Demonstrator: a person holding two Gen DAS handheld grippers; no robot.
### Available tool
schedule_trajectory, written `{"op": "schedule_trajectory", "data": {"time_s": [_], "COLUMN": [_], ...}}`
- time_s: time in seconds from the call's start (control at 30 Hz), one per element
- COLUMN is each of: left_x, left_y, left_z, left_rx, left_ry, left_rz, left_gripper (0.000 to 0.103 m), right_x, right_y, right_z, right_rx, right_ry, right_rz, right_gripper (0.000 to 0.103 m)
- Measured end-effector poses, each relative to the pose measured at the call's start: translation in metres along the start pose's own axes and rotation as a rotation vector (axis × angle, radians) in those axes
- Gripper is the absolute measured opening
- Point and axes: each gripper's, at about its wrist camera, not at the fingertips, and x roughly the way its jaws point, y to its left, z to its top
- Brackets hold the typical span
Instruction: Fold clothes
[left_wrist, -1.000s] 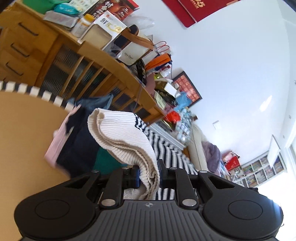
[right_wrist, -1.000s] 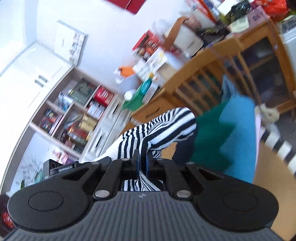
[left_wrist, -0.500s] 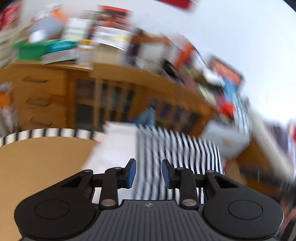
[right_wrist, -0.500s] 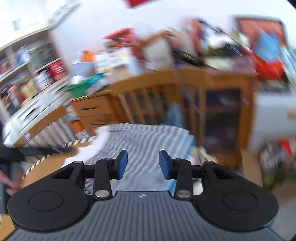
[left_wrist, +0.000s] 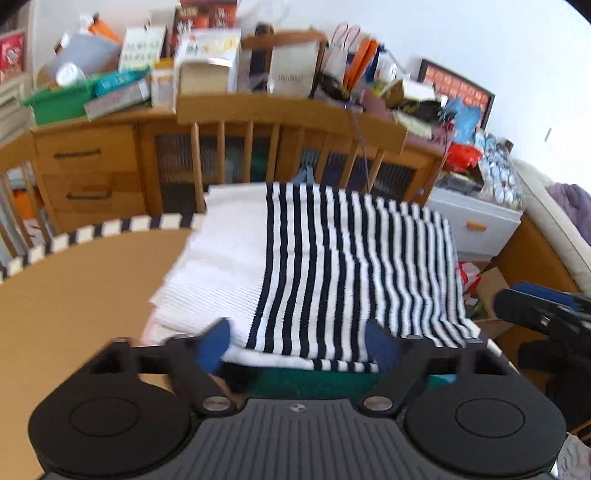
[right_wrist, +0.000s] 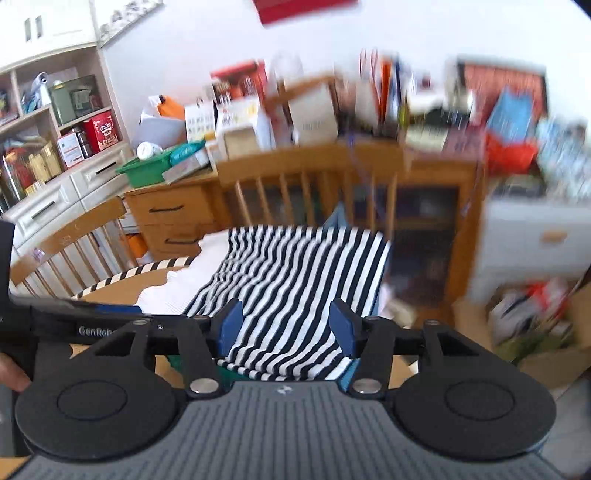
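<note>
A folded black-and-white striped sweater with a cream ribbed part (left_wrist: 351, 266) lies on top of a stack of folded clothes at the round table's far right edge; it also shows in the right wrist view (right_wrist: 295, 295). A green garment (left_wrist: 314, 382) shows under it. My left gripper (left_wrist: 297, 343) is open and empty, just short of the sweater's near edge. My right gripper (right_wrist: 286, 325) is open and empty, just above the sweater's near edge. The right gripper also shows at the right of the left wrist view (left_wrist: 543, 314).
The tan round table (left_wrist: 74, 295) has a striped rim. A wooden chair back (left_wrist: 288, 122) stands behind the stack, and a cluttered wooden sideboard (left_wrist: 92, 166) behind that. A second chair (right_wrist: 70, 243) stands at the left. A cardboard box (right_wrist: 546, 332) sits on the floor at the right.
Both grippers let go of the sweater, which now lies flat on the stack. Both opened wider and drew back, and both views levelled out.
</note>
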Motion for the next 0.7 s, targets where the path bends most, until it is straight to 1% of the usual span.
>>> {"op": "schedule_trajectory", "data": {"time_s": [0.03,0.1,0.13,0.2,0.23,0.4,0.53,0.6,0.7], "left_x": [-0.009,-0.022,-0.028,-0.039,-0.042,-0.055,-0.06,-0.064,-0.069], "left_y": [-0.003,-0.008,-0.01,-0.011,-0.011,-0.009,-0.007,-0.005,-0.004], "left_z": [-0.001,-0.007,-0.011,-0.021,-0.026,-0.045,-0.052,-0.053,-0.054], "left_rx": [0.017,0.05,0.062,0.053,0.046,0.048,0.039,0.028,0.046], "left_ry": [-0.001,-0.002,-0.002,0.02,0.026,0.024,0.029,0.008,-0.011], "left_rz": [0.005,0.021,0.031,0.037,0.034,0.027,0.012,0.005,0.011], "left_gripper": [0.085,0.09,0.092,0.1,0.101,0.102,0.102,0.102,0.102], "right_x": [-0.011,-0.024,-0.028,-0.032,-0.034,-0.052,-0.057,-0.058,-0.056], "right_y": [0.008,0.021,0.027,0.039,0.045,0.056,0.061,0.063,0.063], "right_z": [-0.002,-0.009,-0.015,-0.027,-0.034,-0.055,-0.058,-0.059,-0.058], "right_rx": [-0.005,0.012,0.012,0.003,0.0,0.015,0.019,0.02,0.016], "right_ry": [-0.013,-0.016,-0.014,0.007,0.02,0.054,0.066,0.066,0.07], "right_rz": [-0.006,-0.034,-0.041,-0.056,-0.06,-0.059,-0.062,-0.066,-0.07], "right_gripper": [0.061,0.062,0.065,0.071,0.072,0.077,0.077,0.079,0.079]}}
